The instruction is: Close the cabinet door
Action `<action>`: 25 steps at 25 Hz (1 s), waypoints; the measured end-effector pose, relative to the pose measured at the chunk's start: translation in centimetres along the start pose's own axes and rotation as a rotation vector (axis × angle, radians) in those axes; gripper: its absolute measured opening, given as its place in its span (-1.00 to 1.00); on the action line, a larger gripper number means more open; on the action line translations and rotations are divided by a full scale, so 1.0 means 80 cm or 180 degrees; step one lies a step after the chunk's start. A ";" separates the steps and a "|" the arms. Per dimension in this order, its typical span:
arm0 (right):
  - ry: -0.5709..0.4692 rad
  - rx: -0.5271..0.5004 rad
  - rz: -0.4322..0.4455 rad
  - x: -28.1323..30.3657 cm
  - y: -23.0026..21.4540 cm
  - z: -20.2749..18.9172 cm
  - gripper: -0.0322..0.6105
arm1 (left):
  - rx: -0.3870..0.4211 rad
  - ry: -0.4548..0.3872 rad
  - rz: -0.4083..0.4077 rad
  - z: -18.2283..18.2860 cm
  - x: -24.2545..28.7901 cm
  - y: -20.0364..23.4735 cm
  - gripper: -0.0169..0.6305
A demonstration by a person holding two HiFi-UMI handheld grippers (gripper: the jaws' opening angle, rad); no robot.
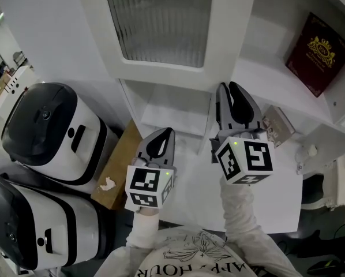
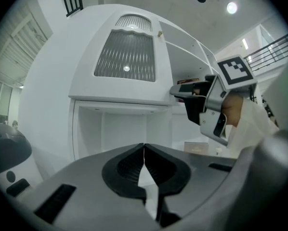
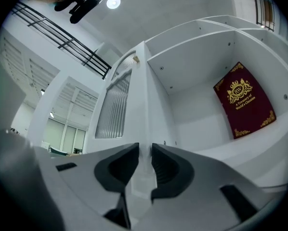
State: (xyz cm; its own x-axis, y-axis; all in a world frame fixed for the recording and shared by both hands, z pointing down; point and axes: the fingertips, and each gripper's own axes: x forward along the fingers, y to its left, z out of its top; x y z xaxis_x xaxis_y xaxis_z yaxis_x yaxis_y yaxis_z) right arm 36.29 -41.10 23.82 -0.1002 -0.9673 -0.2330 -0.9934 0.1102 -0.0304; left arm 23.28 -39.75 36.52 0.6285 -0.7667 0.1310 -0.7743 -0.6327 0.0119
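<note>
The white cabinet door with a ribbed glass pane stands swung out from the cabinet. My right gripper points slightly upward at the door's lower free edge. In the right gripper view the door's edge runs between the pads, and the right gripper is shut on it. My left gripper is lower and to the left, in front of the open lower compartment. The left gripper is shut with nothing in it. The left gripper view also shows the door and the right gripper.
A dark red book leans inside the open cabinet shelf. A small box lies on the white ledge below. Two black-and-white appliances and a cardboard box sit at the left.
</note>
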 end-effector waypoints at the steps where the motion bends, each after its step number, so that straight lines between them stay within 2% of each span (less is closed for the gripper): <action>1: -0.0007 0.0006 -0.0004 -0.002 -0.001 0.001 -0.64 | 0.0005 -0.0010 -0.0002 0.002 -0.001 -0.001 -0.93; 6: -0.0028 -0.0034 -0.0161 -0.023 -0.010 0.004 -0.64 | 0.0016 -0.0082 -0.0020 0.012 -0.010 -0.006 -0.93; 16: 0.0289 -0.0050 -0.0343 -0.074 -0.012 -0.025 -0.70 | 0.0015 -0.0220 -0.0116 0.028 -0.028 -0.022 -0.93; 25: 0.0384 -0.0014 -0.0551 -0.112 -0.003 -0.036 -0.73 | -0.0017 -0.0254 -0.0210 0.030 -0.051 -0.024 -0.93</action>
State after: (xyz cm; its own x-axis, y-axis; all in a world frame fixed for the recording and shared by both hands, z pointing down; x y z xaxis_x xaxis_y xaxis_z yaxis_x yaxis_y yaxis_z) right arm 37.25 -33.11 28.74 0.0664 -0.9921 -0.1067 -0.9966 -0.0607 -0.0554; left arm 22.40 -35.66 33.60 0.6817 -0.7299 0.0503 -0.7314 -0.6815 0.0231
